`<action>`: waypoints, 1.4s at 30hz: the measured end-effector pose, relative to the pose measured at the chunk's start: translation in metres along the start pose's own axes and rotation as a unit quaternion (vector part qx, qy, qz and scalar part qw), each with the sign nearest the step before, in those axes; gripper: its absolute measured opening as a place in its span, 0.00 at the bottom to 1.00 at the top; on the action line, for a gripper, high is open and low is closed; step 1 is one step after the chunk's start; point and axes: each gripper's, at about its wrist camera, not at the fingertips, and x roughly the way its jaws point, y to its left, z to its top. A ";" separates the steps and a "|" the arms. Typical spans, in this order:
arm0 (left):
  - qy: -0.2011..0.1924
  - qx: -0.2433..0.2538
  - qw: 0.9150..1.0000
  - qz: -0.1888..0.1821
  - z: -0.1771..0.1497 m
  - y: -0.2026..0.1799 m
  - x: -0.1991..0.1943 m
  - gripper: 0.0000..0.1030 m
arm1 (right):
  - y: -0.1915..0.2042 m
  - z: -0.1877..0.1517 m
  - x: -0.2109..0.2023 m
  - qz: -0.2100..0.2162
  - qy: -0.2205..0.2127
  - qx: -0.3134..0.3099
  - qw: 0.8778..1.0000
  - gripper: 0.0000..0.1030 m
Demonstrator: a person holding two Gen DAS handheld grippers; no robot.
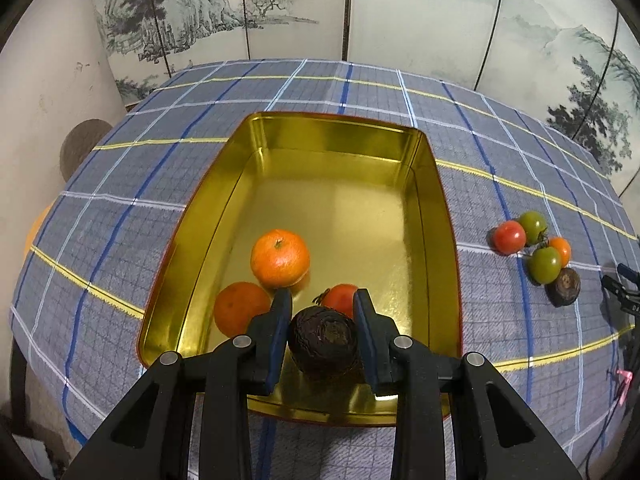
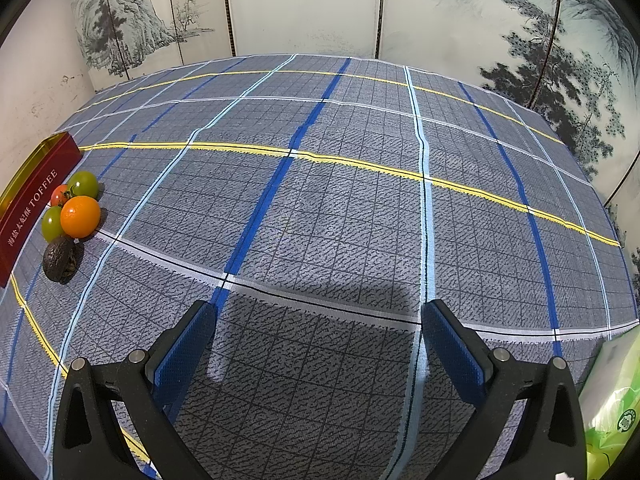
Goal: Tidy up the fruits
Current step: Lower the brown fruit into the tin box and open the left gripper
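Note:
My left gripper (image 1: pixel 323 310) is shut on a dark wrinkled fruit (image 1: pixel 323 342) and holds it over the near end of the gold tin (image 1: pixel 440 216). In the tin lie two oranges (image 1: pixel 280 258) (image 1: pixel 240 307) and a red tomato (image 1: pixel 340 298). On the cloth right of the tin sits a cluster: a red tomato (image 1: pixel 509 237), two green tomatoes (image 1: pixel 533 227) (image 1: pixel 544 265), a small orange fruit (image 1: pixel 561 249) and a dark wrinkled fruit (image 1: pixel 565 286). The cluster also shows in the right wrist view (image 2: pixel 80 216) beside the tin's red side (image 2: pixel 36 196). My right gripper (image 2: pixel 320 320) is open and empty above bare cloth.
The table has a blue plaid cloth (image 2: pixel 340 200). A painted folding screen (image 1: pixel 360 12) stands behind it. A green and white plastic bag (image 2: pixel 612 408) lies at the right edge in the right wrist view.

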 end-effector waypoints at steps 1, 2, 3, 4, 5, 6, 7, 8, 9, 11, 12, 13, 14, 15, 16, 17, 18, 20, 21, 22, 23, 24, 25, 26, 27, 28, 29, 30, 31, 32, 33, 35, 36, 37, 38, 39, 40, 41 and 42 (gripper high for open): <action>0.002 0.000 1.000 0.000 -0.001 0.001 0.001 0.32 | 0.000 0.000 0.000 0.000 0.000 0.000 1.000 1.00; 0.003 -0.001 1.000 -0.001 -0.002 0.002 0.002 0.32 | 0.000 0.000 0.000 0.000 0.000 0.000 1.000 1.00; 0.005 -0.001 1.000 0.000 -0.002 0.002 0.003 0.32 | 0.000 0.000 0.000 0.000 0.000 0.000 1.000 1.00; 0.006 -0.003 1.000 0.000 -0.003 0.003 0.004 0.32 | 0.000 0.000 0.000 0.000 0.000 0.000 1.000 1.00; 0.007 -0.004 1.000 0.000 -0.003 0.004 0.005 0.32 | 0.000 0.000 0.000 0.000 0.000 0.000 1.000 1.00; 0.009 -0.005 1.000 0.001 -0.003 0.005 0.006 0.32 | 0.000 0.000 0.000 0.000 0.000 0.000 1.000 1.00; 0.010 -0.005 1.000 0.001 -0.003 0.005 0.007 0.32 | 0.000 0.000 0.000 0.000 0.000 0.001 1.000 1.00; 0.009 -0.006 1.000 0.000 -0.002 0.007 0.008 0.32 | 0.000 0.000 0.000 0.000 0.000 0.001 1.000 1.00; 0.008 -0.007 1.000 0.000 -0.003 0.007 0.008 0.32 | 0.000 0.000 0.000 0.000 0.000 0.001 1.000 1.00; 0.007 -0.006 1.000 0.000 -0.002 0.008 0.008 0.32 | 0.000 0.000 0.000 0.000 0.000 0.001 1.000 1.00; 0.005 -0.006 1.000 0.001 -0.002 0.008 0.008 0.32 | 0.000 0.000 0.000 0.000 0.000 0.001 1.000 1.00; 0.005 -0.007 1.000 0.001 -0.002 0.009 0.008 0.32 | 0.000 0.000 0.000 0.000 0.000 0.001 1.000 1.00; 0.005 -0.008 1.000 0.000 -0.002 0.009 0.008 0.32 | 0.000 0.000 0.000 -0.001 0.000 0.002 1.000 1.00; 0.005 -0.010 1.000 -0.001 -0.002 0.010 0.008 0.32 | 0.000 0.000 0.000 -0.002 0.000 0.005 1.000 1.00; 0.005 -0.011 1.000 -0.001 -0.002 0.010 0.009 0.32 | 0.000 0.000 -0.001 -0.004 0.000 0.007 1.000 1.00; 0.005 -0.012 1.000 -0.001 -0.002 0.010 0.009 0.32 | 0.000 -0.001 -0.001 -0.008 0.000 0.012 1.000 1.00; 0.004 -0.012 1.000 -0.002 -0.002 0.010 0.009 0.32 | 0.000 -0.001 -0.002 -0.012 0.000 0.017 1.000 1.00; 0.005 -0.011 1.000 -0.001 -0.001 0.010 0.009 0.32 | 0.001 -0.003 -0.004 -0.020 0.001 0.027 0.999 1.00; 0.004 -0.011 1.000 -0.001 -0.001 0.010 0.009 0.32 | 0.002 -0.004 -0.004 -0.023 0.001 0.030 0.999 1.00; 0.004 -0.010 1.000 -0.001 -0.002 0.010 0.009 0.32 | 0.002 -0.005 -0.005 -0.025 0.001 0.034 0.999 1.00; 0.004 -0.009 1.000 -0.001 -0.002 0.011 0.009 0.32 | 0.002 -0.006 -0.006 -0.027 0.001 0.037 0.999 1.00; 0.004 -0.008 1.000 0.000 -0.001 0.010 0.009 0.32 | 0.003 -0.007 -0.007 -0.030 0.001 0.040 0.999 1.00; 0.004 -0.007 1.000 -0.001 -0.001 0.010 0.008 0.32 | 0.004 -0.009 -0.008 -0.032 0.002 0.043 0.999 1.00; 0.004 -0.005 1.000 -0.001 -0.001 0.010 0.008 0.32 | 0.005 -0.010 -0.009 -0.034 0.002 0.046 0.998 1.00; 0.003 -0.004 1.000 -0.001 -0.002 0.010 0.008 0.32 | 0.007 -0.012 -0.010 -0.035 0.002 0.047 0.998 1.00; 0.003 -0.003 1.000 0.000 -0.002 0.009 0.008 0.32 | 0.010 -0.014 -0.012 -0.035 0.003 0.046 0.998 1.00; 0.002 -0.001 1.000 0.000 -0.002 0.009 0.008 0.32 | 0.014 -0.016 -0.013 -0.032 0.003 0.043 0.999 1.00; 0.002 0.001 1.000 0.000 -0.001 0.009 0.008 0.32 | 0.018 -0.017 -0.014 -0.030 0.004 0.040 0.999 1.00; 0.001 0.002 1.000 0.000 -0.002 0.008 0.008 0.32 | 0.024 -0.019 -0.016 -0.025 0.005 0.032 0.999 0.99; 0.001 0.003 1.000 0.001 -0.002 0.008 0.008 0.32 | 0.029 -0.021 -0.017 -0.022 0.006 0.026 0.999 0.99; 0.001 0.004 1.000 0.001 -0.002 0.008 0.008 0.33 | 0.037 -0.023 -0.019 -0.017 0.007 0.018 1.000 0.99; 0.000 0.005 1.000 0.000 -0.002 0.008 0.008 0.33 | 0.048 -0.026 -0.021 -0.009 0.008 0.006 1.000 0.99; 0.000 0.005 1.000 0.000 -0.003 0.009 0.008 0.33 | 0.057 -0.028 -0.022 -0.002 0.009 -0.004 1.000 0.99; 0.000 0.005 1.000 0.000 -0.003 0.009 0.008 0.33 | 0.065 -0.029 -0.023 0.004 0.010 -0.011 1.000 0.99; 0.000 0.005 1.000 -0.002 -0.003 0.009 0.008 0.33 | 0.070 -0.029 -0.023 0.007 0.011 -0.016 1.000 0.99; 0.001 0.004 1.000 -0.003 -0.003 0.009 0.008 0.33 | 0.079 -0.030 -0.024 0.014 0.011 -0.026 1.000 0.99; 0.002 0.002 1.000 -0.005 -0.003 0.010 0.008 0.34 | 0.086 -0.030 -0.024 0.018 0.012 -0.032 0.999 0.99; 0.002 0.002 1.000 -0.006 -0.004 0.011 0.008 0.35 | 0.093 -0.031 -0.024 0.022 0.012 -0.038 0.999 0.99; 0.003 0.002 1.000 -0.006 -0.004 0.011 0.007 0.36 | 0.102 -0.030 -0.024 0.028 0.012 -0.046 0.998 0.99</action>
